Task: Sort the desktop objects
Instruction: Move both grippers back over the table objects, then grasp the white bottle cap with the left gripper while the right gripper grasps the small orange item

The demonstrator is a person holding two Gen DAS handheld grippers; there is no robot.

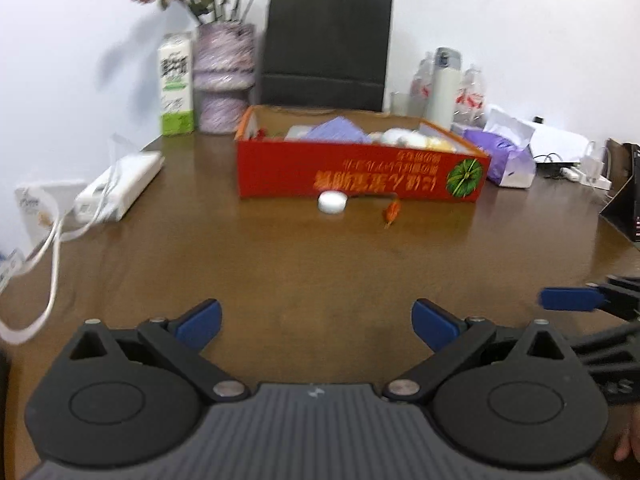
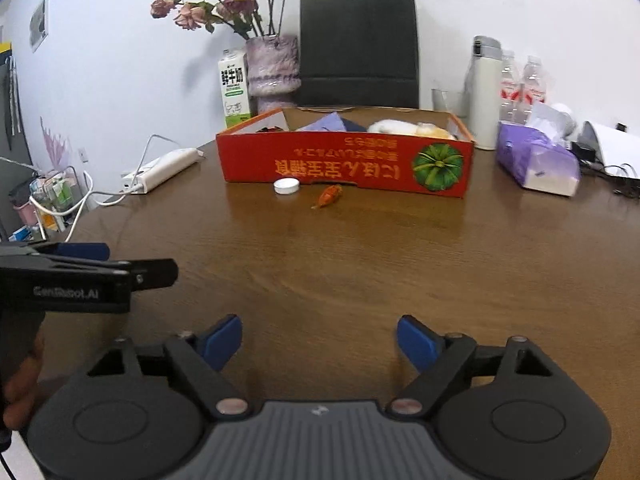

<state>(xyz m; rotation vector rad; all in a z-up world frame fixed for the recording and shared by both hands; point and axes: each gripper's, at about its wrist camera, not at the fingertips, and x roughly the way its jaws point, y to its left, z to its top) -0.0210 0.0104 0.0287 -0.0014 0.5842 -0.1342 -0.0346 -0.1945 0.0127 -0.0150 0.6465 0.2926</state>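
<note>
A red cardboard box (image 1: 360,174) (image 2: 344,166) stands on the brown table, holding purple and white items. A white round cap (image 1: 332,201) (image 2: 286,186) and a small orange wrapped piece (image 1: 392,212) (image 2: 329,196) lie on the table just in front of the box. My left gripper (image 1: 316,324) is open and empty, well short of them. My right gripper (image 2: 320,342) is open and empty, also far back. The left gripper shows from the side in the right wrist view (image 2: 88,268). One blue pad of the right gripper shows at the right edge of the left wrist view (image 1: 572,299).
A white power strip (image 1: 120,186) (image 2: 160,170) with cables lies at the left. A milk carton (image 2: 234,88), flower vase (image 2: 274,68) and black paper bag (image 2: 358,48) stand behind the box. A white flask (image 2: 484,92), bottles and a purple tissue pack (image 2: 536,160) are at the right.
</note>
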